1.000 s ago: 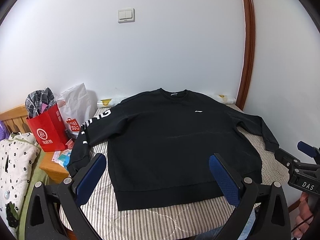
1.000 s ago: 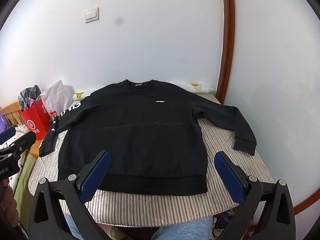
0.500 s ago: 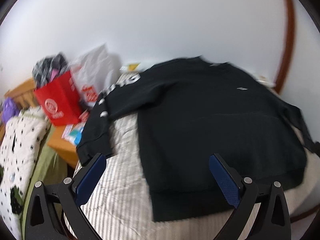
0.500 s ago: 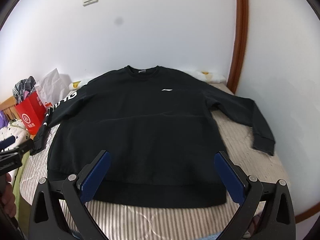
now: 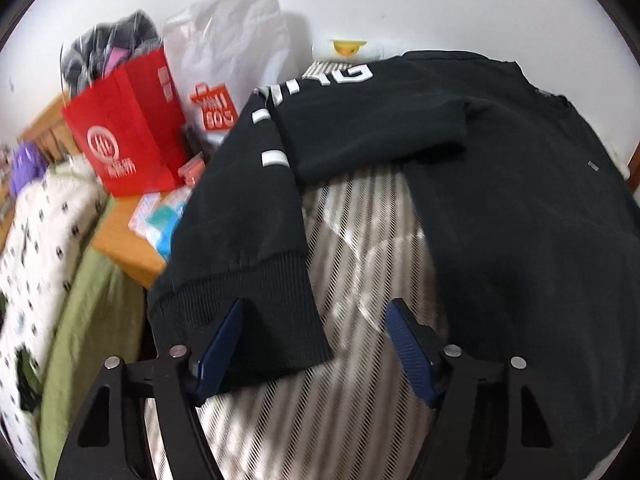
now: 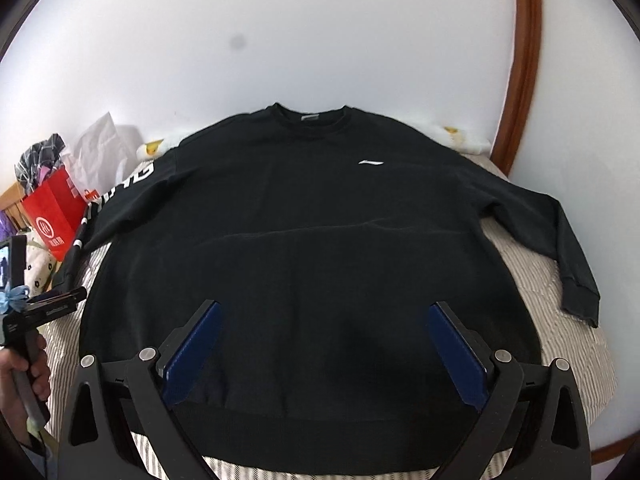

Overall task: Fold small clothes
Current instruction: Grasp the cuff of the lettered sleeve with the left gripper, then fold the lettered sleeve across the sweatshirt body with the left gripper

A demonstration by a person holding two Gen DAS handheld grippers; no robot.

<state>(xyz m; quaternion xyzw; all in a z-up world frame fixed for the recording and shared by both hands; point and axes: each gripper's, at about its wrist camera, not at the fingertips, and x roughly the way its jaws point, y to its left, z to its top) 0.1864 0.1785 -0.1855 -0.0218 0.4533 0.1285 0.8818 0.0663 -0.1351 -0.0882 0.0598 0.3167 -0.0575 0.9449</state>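
Sweatshirt point(image 6: 312, 248), black, is lying flat and face up on my striped bed point(image 5: 360, 240), sleeves spread. I'm seeing a white chest logo and white sleeve lettering ending in "G". My left gripper point(image 5: 316, 344) fingers have just been closing, unclenched around the left cuff point(image 5: 240, 312). My right gripper point(image 6: 324, 348) is hanging released over the hem. A red bag point(image 5: 124, 136) is sitting beside the bed.

Sweatshirt point(image 5: 520, 200) cut off at right; red bag point(image 5: 128, 136) blurred.
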